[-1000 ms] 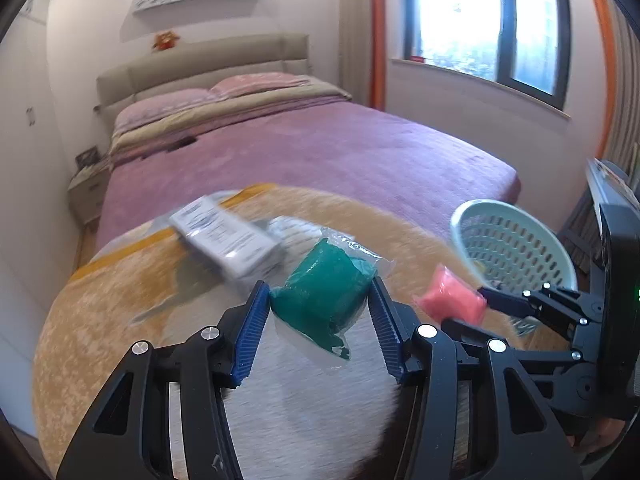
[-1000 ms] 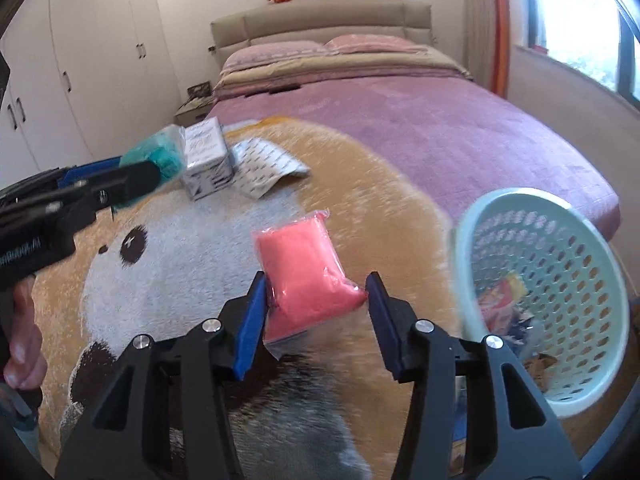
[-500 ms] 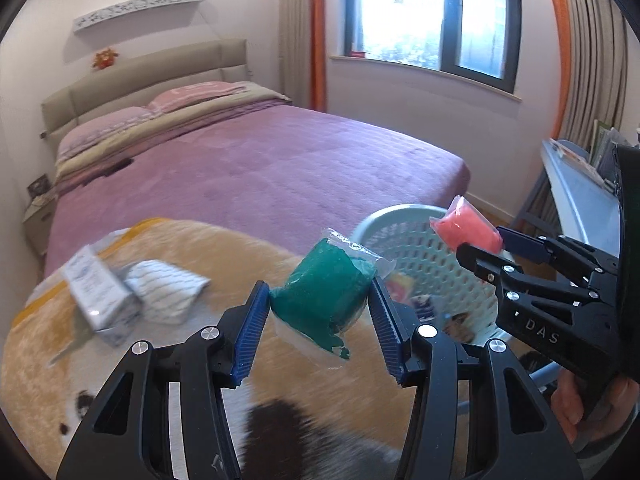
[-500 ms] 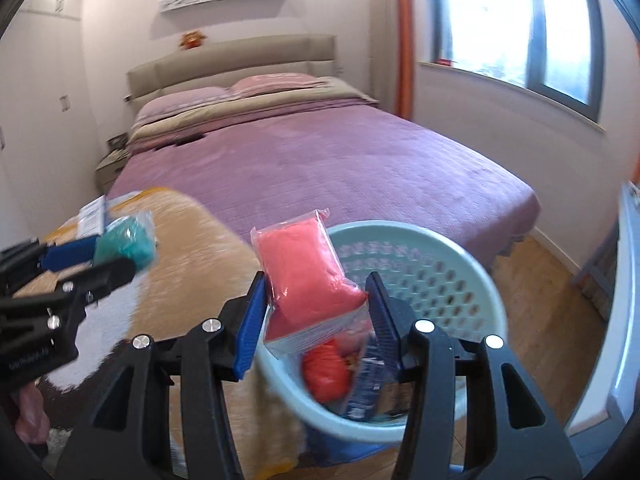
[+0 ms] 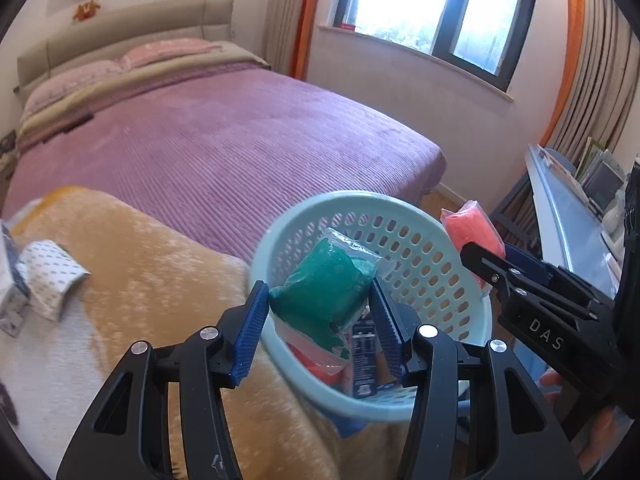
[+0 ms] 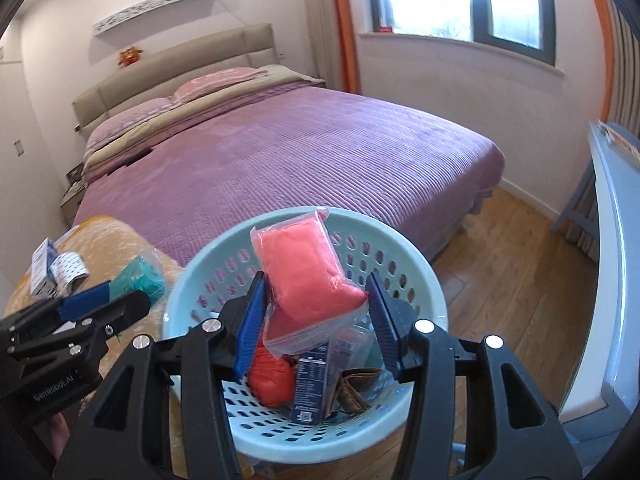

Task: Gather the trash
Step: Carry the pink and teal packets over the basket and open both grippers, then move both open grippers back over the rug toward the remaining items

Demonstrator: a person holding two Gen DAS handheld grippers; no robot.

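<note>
Two handheld grippers hover over a pale blue basket [image 6: 436, 292] beside a purple bed [image 6: 320, 152], each carrying a piece of trash.

The right gripper [image 6: 316, 316] is centred over the basket. Its blue jaws are closed part-way, pinching a pink pouch [image 6: 304, 272] that stands up between them and leans toward 11 o'clock. It appears held there so that letting go would drop it straight in.

The left gripper [image 5: 320, 320] is over the basket's rim at about 9 o'clock, seen from the right camera. Its jaws are likewise closed on a green pouch [image 5: 324, 292], squeezing its soft middle. From its own camera the pouch already sits in front of the basket's opening, though the right camera suggests it may be only at the edge.

Inside the basket lie an orange wad [image 6: 272, 376], a blue carton [image 6: 312, 384] and something brown [image 6: 356, 388], so collecting seems well along.

On the tan blanket [image 5: 140, 280], at 9 o'clock from the left gripper, a box [image 5: 10, 292] and a dotted wrapper [image 5: 48, 276] lie touching, not yet collected.
</note>
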